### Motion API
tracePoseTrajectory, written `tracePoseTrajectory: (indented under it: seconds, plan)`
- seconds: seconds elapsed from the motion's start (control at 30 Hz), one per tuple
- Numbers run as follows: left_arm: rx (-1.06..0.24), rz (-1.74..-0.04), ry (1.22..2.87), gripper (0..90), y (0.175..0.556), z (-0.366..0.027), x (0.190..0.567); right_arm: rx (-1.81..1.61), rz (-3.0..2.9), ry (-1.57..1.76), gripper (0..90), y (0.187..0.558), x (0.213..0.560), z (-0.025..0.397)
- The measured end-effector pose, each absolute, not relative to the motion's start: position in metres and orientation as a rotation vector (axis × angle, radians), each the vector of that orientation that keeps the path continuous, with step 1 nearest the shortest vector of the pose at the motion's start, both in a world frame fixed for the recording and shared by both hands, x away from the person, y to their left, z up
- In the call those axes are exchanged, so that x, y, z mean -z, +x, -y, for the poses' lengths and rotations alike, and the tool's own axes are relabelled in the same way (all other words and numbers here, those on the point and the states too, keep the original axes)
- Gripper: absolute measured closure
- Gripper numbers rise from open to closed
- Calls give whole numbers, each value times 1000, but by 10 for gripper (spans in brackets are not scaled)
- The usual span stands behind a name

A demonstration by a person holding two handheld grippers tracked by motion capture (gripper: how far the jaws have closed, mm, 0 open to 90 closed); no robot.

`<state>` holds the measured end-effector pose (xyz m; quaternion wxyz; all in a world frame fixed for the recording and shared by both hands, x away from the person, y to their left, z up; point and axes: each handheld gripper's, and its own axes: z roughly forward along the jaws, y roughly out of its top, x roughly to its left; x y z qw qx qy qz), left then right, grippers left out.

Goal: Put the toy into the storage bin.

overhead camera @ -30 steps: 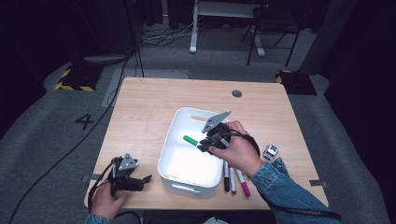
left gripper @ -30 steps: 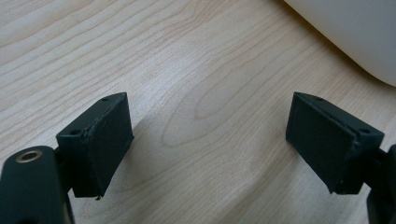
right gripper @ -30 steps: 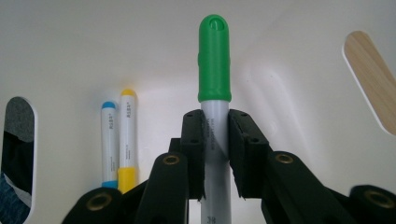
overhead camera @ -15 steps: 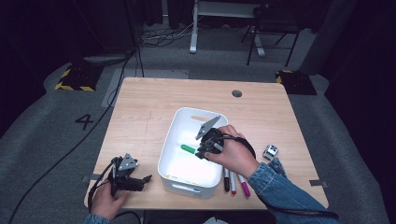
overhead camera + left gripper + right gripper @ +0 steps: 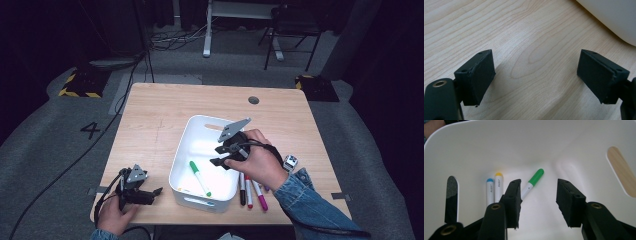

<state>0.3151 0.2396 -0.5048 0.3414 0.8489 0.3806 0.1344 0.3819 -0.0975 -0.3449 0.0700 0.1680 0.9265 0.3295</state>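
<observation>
A white bin (image 5: 179, 159) (image 5: 474, 145) stands on the wooden table (image 5: 160, 110). A green-capped marker (image 5: 200, 178) (image 5: 532, 181) lies loose on its floor. Beside it in the right gripper view lie a blue-capped marker (image 5: 490, 190) and a yellow-capped marker (image 5: 498, 185). My right gripper (image 5: 218, 156) (image 5: 538, 200) hangs open over the bin's right side, nothing between its jaws. Several markers (image 5: 251, 190) lie on the table right of the bin. My left gripper (image 5: 156, 192) (image 5: 536, 75) rests open near the front left edge, empty, with the bin's wall (image 5: 614, 20) ahead of it.
A small white and grey object (image 5: 289, 162) lies on the table right of my right hand. A round hole (image 5: 254, 100) sits near the table's far edge. Beyond the table are a dark floor, cables and chair legs (image 5: 280, 45).
The green marker has left my right gripper, which now stands open, and lies on the bin's floor. The right hand has moved lower over the bin. The left gripper has stayed put.
</observation>
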Motion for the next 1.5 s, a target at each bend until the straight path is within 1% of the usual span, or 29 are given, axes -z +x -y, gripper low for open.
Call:
tracePoseTrajectory:
  seconds: [0.23,0.37,0.6,0.77,0.9,1.1,1.5]
  plan:
    - [-345,-991,2207,150,315,-240,505,-1021,-2725,569,563,383,330,126]
    - [-345,-991,2206,149,315,-240,505,-1034,-2666,661,573,387,323,158]
    - [-345,-991,2206,149,315,-240,505,-1009,-2621,762,583,392,324,192]
    - [-348,-989,2207,149,315,-240,505,-963,-2614,834,587,397,333,211]
    - [-346,-991,2205,150,315,-239,505,-927,-2601,911,582,399,350,229]
    - [-344,-991,2206,149,315,-239,505,-862,-2614,1000,586,402,385,247]
    - [-344,-992,2204,150,315,-239,505,-756,-2631,1087,589,401,440,259]
